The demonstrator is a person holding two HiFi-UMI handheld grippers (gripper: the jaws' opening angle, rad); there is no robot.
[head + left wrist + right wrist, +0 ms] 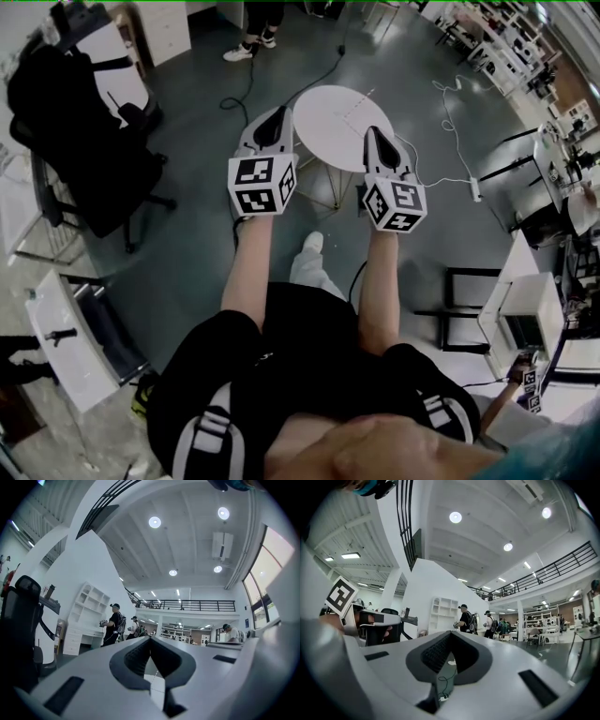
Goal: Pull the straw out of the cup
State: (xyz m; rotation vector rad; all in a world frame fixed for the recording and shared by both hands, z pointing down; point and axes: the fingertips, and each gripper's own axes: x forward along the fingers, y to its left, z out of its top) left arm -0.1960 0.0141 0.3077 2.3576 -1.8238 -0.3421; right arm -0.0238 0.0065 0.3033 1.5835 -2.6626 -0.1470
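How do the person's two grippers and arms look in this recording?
The left gripper and right gripper have pale grey, tapering bodies with dark ribbed inner pads. Each carries a cube faced with black-and-white square markers. The forearms are bare below black sleeves.

Head view: round white table (333, 122) at 12 o'clock, black office chair (84, 141) at 10, white cable (448, 117) running to a power strip (476, 192) at 2, white desk (525, 300) at 4; left gripper view: white shelf unit (86, 616) at 9, person in black (112, 623) beside it, ceiling lights (154, 522) at 12.
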